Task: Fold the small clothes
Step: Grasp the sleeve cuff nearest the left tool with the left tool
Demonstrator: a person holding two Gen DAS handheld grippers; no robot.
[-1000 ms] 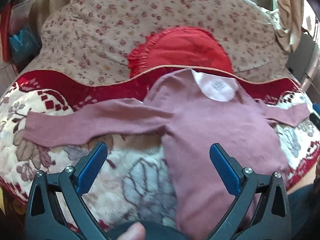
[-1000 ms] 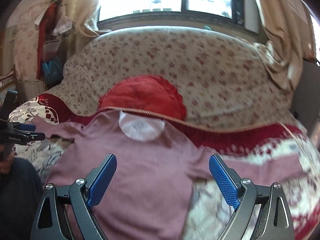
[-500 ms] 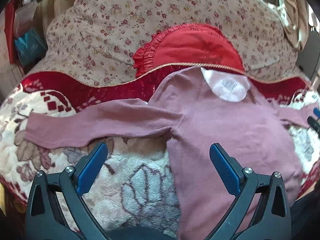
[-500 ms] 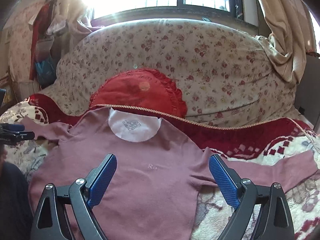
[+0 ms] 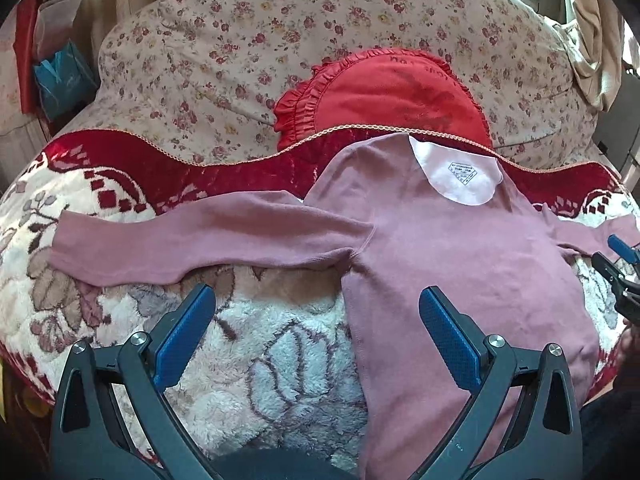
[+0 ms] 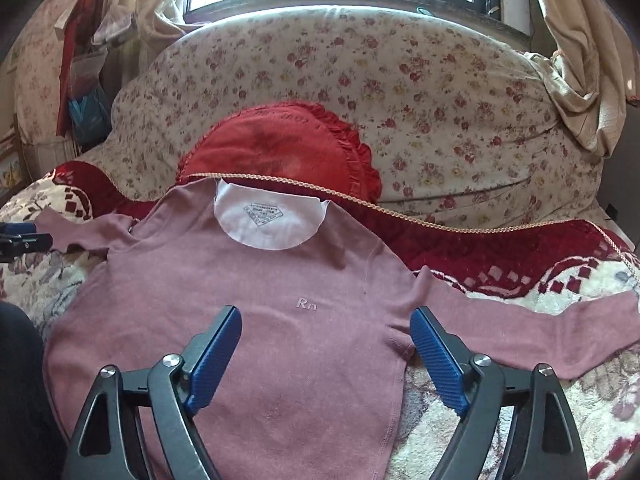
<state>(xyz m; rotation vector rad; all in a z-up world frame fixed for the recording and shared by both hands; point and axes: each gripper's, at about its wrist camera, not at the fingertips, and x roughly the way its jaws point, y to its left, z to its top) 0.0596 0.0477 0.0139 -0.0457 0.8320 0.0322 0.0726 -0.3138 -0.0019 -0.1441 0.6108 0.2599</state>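
Shirt: mauve long-sleeved shirt (image 5: 460,248) lies face up and flat on the patterned blanket (image 5: 240,340) over the sofa seat, collar toward the red cushion (image 5: 384,96), both sleeves spread out sideways.
Left gripper: left gripper (image 5: 316,322) hovers above the shirt's side seam below the armpit, jaws wide apart, holding nothing.
Right gripper: right gripper (image 6: 326,344) hovers over the chest and the other armpit, jaws likewise apart and empty.
Step in hand: looks like the start of folding; the garment is spread out, no fold made yet.
Next move: probably each gripper reaches out to its own sleeve (image 5: 192,248), pinches near the cuff, and carries it across the body.
Hedge: the far cuff (image 6: 616,320) sits at the blurred fisheye edge, so whether it lies flat is hard to tell.
Caution: thin knit over fluffy pile; pinch the sleeve only, not the blanket.
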